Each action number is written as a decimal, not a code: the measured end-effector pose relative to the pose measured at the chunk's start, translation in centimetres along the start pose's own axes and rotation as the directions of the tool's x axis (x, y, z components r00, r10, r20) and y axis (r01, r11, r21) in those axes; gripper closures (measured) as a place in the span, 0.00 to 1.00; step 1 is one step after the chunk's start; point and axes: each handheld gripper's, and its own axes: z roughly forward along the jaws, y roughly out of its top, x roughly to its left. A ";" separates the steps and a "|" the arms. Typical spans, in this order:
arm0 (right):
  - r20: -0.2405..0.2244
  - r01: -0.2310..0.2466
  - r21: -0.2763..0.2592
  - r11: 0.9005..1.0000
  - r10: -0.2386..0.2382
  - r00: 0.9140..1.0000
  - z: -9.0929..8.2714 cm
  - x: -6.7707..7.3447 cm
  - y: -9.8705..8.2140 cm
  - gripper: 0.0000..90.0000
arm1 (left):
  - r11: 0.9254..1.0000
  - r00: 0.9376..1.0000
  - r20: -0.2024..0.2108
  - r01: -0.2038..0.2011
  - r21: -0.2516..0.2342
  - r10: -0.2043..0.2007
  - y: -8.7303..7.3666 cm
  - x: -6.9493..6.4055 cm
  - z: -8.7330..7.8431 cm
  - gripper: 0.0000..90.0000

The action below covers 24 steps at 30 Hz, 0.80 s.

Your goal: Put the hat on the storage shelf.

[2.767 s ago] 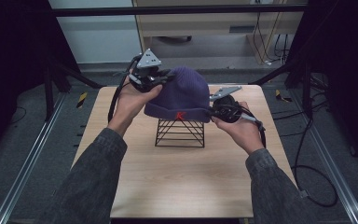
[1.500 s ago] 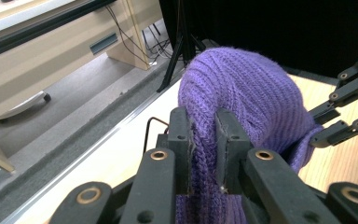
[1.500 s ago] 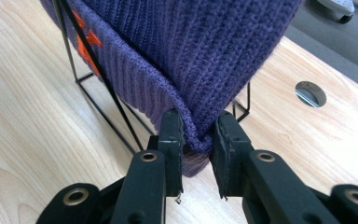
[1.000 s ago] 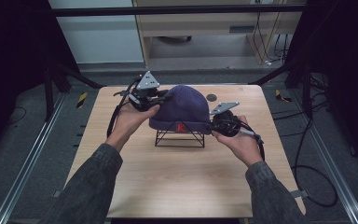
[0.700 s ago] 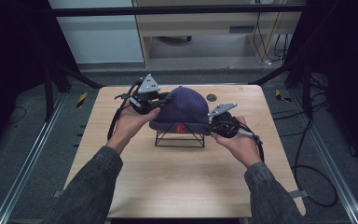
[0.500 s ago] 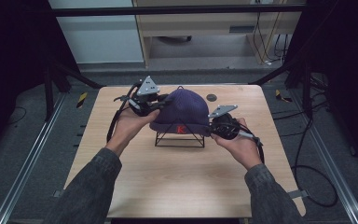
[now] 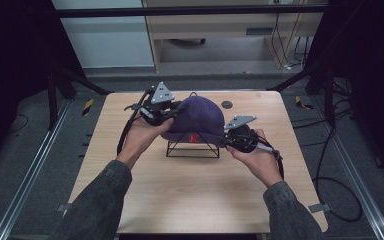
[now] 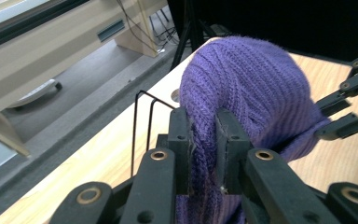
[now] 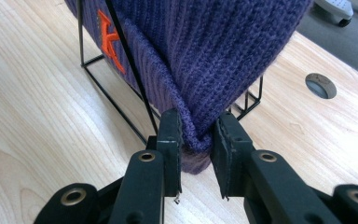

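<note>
Purple knit beanie (image 7: 196, 116) is pinched at both sides: the left gripper (image 8: 201, 140) clamps a fold of its knit between narrow jaws, and the right gripper (image 9: 196, 140) is closed on the folded cuff edge. In the high view the left gripper (image 7: 172, 107) and right gripper (image 7: 225, 137) flank the beanie, which sits draped over a black wire stand (image 7: 192, 149) near the middle of the wooden tabletop (image 7: 180, 200). An orange letter K (image 9: 108, 41) marks the cuff.
</note>
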 end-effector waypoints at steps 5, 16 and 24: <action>0.006 -0.006 -0.008 1.000 0.006 1.000 -0.1 -0.1 0.0 0.82 | 1.000 1.000 0.000 0.025 0.002 -0.025 -0.7 0.5 0.0 0.87; 0.000 -0.014 0.017 1.000 0.014 1.000 1.2 0.6 -0.7 0.82 | 0.999 0.999 -0.004 0.038 0.022 -0.038 -1.8 0.2 0.8 0.87; -0.007 -0.033 0.032 0.999 0.033 0.999 2.2 0.5 -1.3 0.81 | 0.999 0.999 0.005 0.034 0.027 -0.034 -2.3 0.0 1.1 0.87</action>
